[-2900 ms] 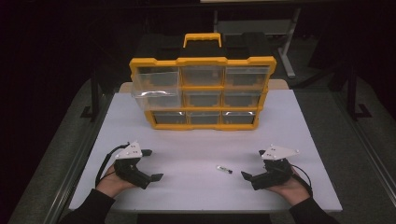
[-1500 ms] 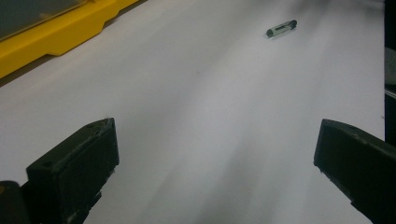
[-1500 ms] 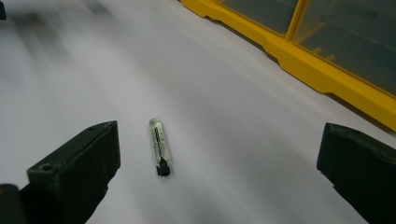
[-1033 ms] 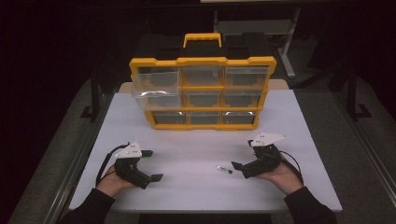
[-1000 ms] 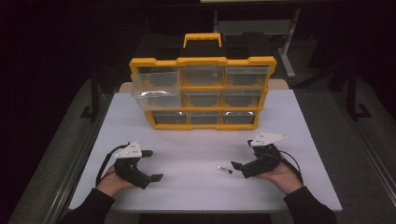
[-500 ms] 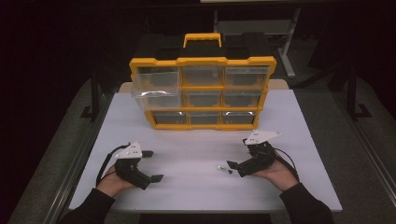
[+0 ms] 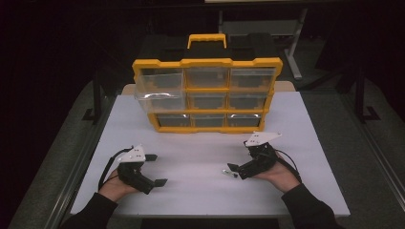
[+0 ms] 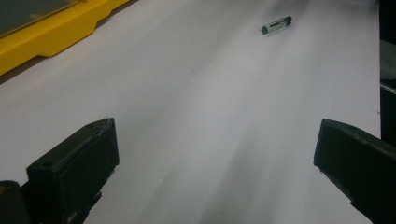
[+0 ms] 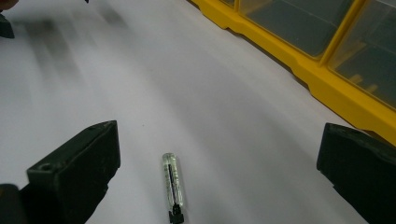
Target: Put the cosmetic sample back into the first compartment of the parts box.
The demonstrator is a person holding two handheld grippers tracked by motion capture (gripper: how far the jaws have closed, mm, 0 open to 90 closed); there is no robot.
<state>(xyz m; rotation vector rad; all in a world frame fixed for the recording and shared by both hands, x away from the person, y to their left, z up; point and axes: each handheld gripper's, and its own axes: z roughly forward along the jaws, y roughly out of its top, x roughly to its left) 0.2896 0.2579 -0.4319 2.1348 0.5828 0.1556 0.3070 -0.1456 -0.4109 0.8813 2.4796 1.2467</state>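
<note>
We're seeing one small clear tube (image 9: 173,186) lying between the wide-open right gripper (image 7: 239,168), left gripper (image 7: 154,170) gaping wide too.

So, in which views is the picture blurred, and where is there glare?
High view: dark surroundings, glare on the pulled-out drawer of the yellow organizer. Left gripper view: far table soft. Right gripper view: the small clear tube sharp, upper left smeared.

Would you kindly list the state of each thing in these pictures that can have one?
Left gripper: open, holding nothing.
Right gripper: open, around the small tube.
Small tube: lying flat on the table, not gripped.
Drawer cabinet: upright, middle-left drawer pulled out a little.
</note>
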